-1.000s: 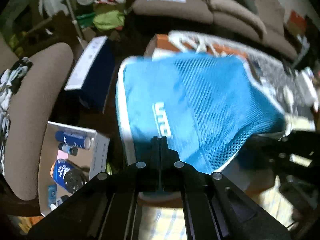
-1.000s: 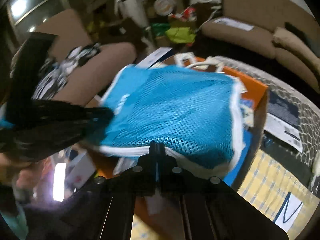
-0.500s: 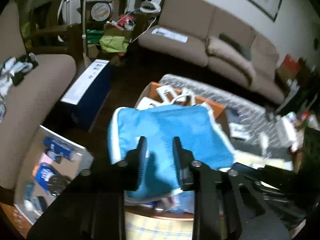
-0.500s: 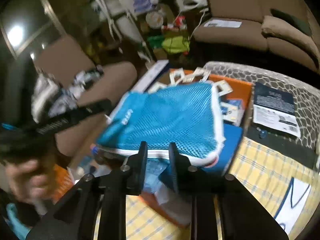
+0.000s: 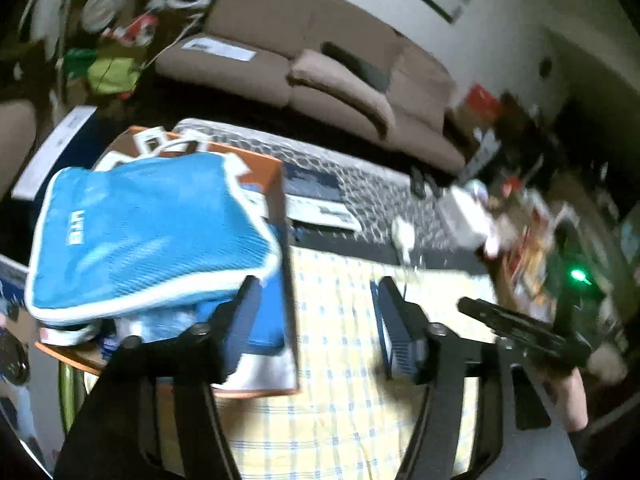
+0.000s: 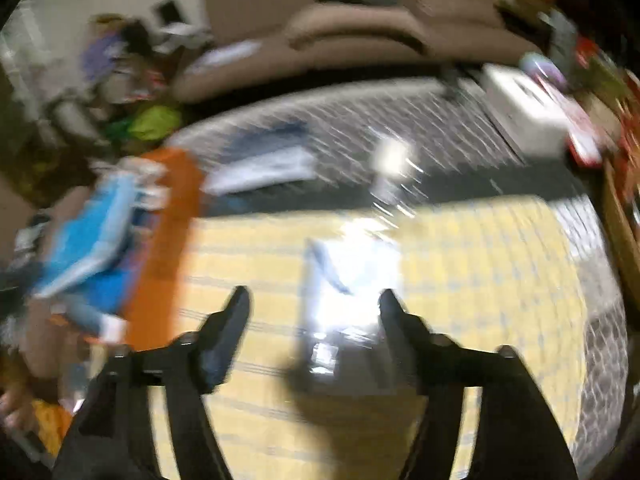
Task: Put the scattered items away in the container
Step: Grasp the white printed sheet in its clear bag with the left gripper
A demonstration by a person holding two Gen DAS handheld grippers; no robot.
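A blue mesh pouch (image 5: 144, 232) with white trim lies on top of other items in the orange box (image 5: 276, 176) at the table's left end. My left gripper (image 5: 316, 304) is open and empty, to the right of the pouch above the yellow checked cloth (image 5: 336, 380). My right gripper (image 6: 314, 308) is open and empty over the same cloth; a white packet (image 6: 352, 276) lies just beyond its fingertips. The right wrist view is badly blurred; the pouch (image 6: 92, 236) and orange box (image 6: 168, 240) show at its left. The right gripper also shows in the left wrist view (image 5: 520, 332).
A blue-and-white booklet (image 5: 316, 196) and a small white object (image 5: 404, 236) lie on the patterned grey cloth (image 5: 368, 184). A white box (image 6: 528, 112) and clutter sit at the table's right end. A brown sofa (image 5: 312, 64) stands behind; a blue carton (image 5: 52, 148) is on the floor at left.
Both grippers let go of the blue pouch, which now rests in the orange box. Both opened wide and swung right, over the yellow cloth.
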